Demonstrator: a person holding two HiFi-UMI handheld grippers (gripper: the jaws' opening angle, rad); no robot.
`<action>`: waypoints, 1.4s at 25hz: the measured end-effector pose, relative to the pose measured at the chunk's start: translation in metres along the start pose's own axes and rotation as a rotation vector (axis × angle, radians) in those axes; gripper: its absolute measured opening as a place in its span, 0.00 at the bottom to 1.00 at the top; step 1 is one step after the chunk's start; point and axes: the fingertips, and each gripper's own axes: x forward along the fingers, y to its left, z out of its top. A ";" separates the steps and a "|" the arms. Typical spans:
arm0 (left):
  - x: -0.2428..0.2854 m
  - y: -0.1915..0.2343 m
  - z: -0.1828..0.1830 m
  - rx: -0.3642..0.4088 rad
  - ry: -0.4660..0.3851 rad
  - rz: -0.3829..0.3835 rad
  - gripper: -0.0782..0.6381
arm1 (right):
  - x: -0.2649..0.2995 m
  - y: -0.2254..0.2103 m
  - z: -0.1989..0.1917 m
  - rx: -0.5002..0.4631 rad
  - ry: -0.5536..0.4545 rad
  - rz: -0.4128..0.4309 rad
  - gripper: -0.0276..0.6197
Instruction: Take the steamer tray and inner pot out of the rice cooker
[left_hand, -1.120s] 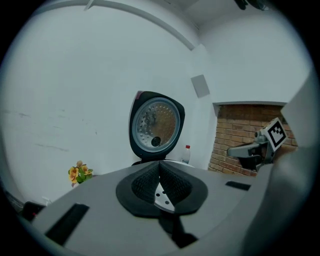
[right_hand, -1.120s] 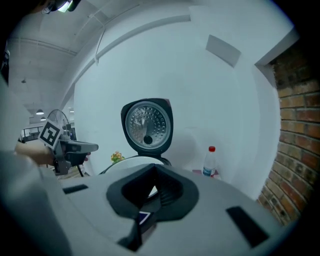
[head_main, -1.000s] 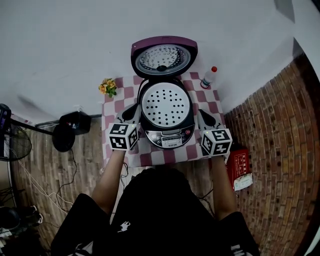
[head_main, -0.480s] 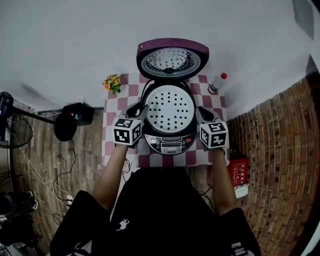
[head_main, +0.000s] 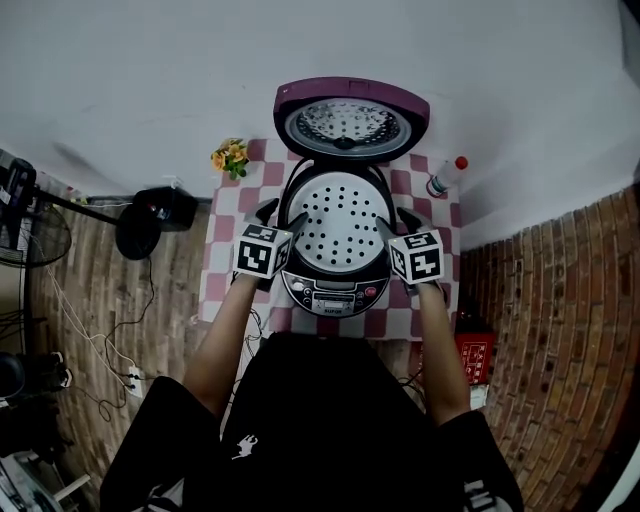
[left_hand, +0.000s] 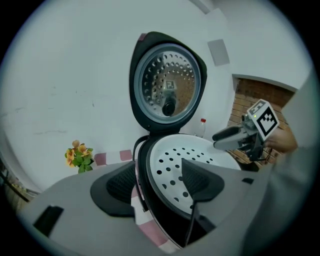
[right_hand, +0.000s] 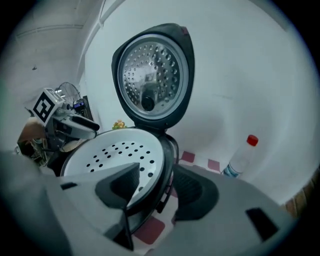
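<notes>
The purple rice cooker (head_main: 335, 295) stands on the checkered table with its lid (head_main: 350, 122) raised. A white steamer tray (head_main: 340, 220) with several holes sits in its mouth and hides the inner pot. My left gripper (head_main: 281, 216) is at the cooker's left rim. Its jaws have just been opening and stand open astride the rim (left_hand: 142, 175), one finger over the tray (left_hand: 200, 155), the other outside. My right gripper (head_main: 395, 221) mirrors it at the right rim. Its jaws have also just been opening, with the tray (right_hand: 115, 152) edge and cooker rim (right_hand: 167, 170) between them, untouched.
A clear bottle with a red cap (head_main: 445, 177) stands at the table's back right and a small bunch of flowers (head_main: 231, 155) at the back left. The checkered cloth (head_main: 222, 255) covers a narrow table against a white wall. A black speaker (head_main: 160, 212) and a red box (head_main: 473, 352) are on the floor.
Both grippers have moved inward and down from beside the cooker to its rim. Their jaws, shut a second ago, now stand apart over the tray's edges.
</notes>
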 end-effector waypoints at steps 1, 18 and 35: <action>0.002 0.000 -0.001 0.013 0.016 0.008 0.52 | 0.003 0.000 -0.002 -0.010 0.017 0.001 0.35; 0.026 0.009 -0.025 0.186 0.165 0.115 0.48 | 0.026 0.001 0.001 -0.163 0.115 -0.092 0.40; 0.015 0.008 -0.010 0.201 0.119 0.114 0.31 | 0.022 -0.005 0.008 -0.167 0.077 -0.133 0.28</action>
